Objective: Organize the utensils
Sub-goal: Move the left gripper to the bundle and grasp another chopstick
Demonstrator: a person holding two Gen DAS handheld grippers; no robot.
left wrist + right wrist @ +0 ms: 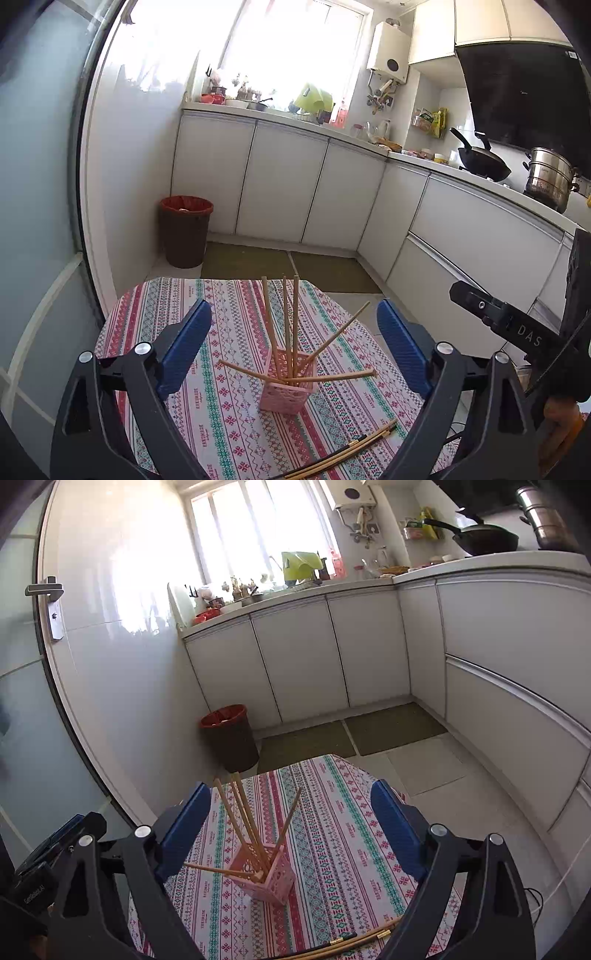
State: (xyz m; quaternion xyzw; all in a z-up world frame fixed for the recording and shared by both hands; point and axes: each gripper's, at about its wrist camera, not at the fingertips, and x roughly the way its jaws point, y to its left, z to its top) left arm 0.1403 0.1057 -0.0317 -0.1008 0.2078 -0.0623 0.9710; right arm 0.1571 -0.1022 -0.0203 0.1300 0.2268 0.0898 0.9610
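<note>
Both grippers, left (293, 354) & right (290, 830), standing w/ fingers wide apart, nothing between. Pink lattice plastic holder (286, 391) already carrying wooden chopsticks (291, 325); next, approaching loose black-and-wood chopsticks (351, 450) low, gripping mid-shaft.

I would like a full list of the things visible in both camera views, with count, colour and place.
holder: one, pink, centre of table
chopsticks in holder: about six, light wood, some upright, some leaning out
loose chopsticks: a few, wood and black, flat at near table edge
tablecloth: one, striped pink, green and white, over table
bin: one, dark with red liner, floor by wall
wok: one, black, counter at right
steamer pot: one, steel, beside wok
left tool: blue pads, open, empty
right tool: blue pads, open, empty
</note>
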